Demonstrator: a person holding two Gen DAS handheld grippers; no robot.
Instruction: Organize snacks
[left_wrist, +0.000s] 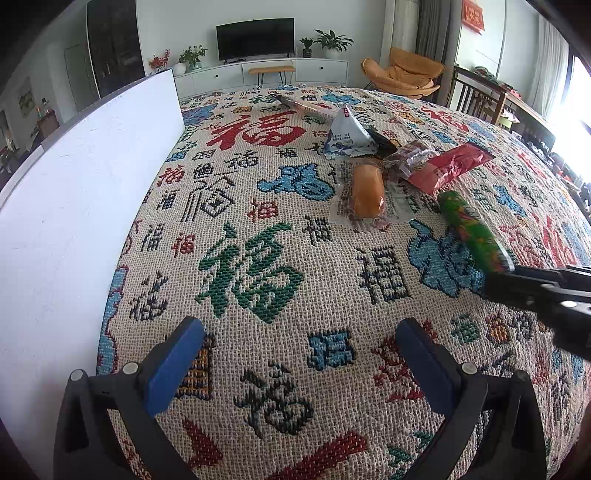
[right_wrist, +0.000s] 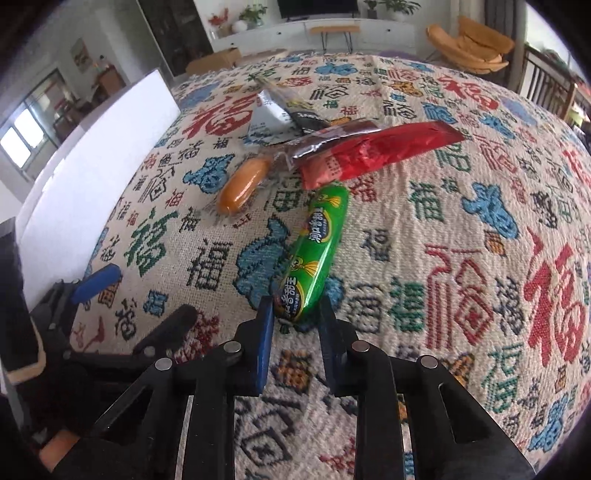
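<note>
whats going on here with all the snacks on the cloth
A person is sorting snacks with a claw in each hand. The right claw has closed on the near end of the green sausage, which lies on the patterned tablecloth. The left claw hangs open over bare cloth, holding nothing. The other packets sit untouched beyond.

A patterned woven cloth (left_wrist: 258, 280) bears scattered snack packets (left_wrist: 364, 192).

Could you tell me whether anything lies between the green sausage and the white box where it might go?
Nothing visible does. The right gripper is shut on the green sausage; only bare tablecloth lies between it and the white box.
</note>
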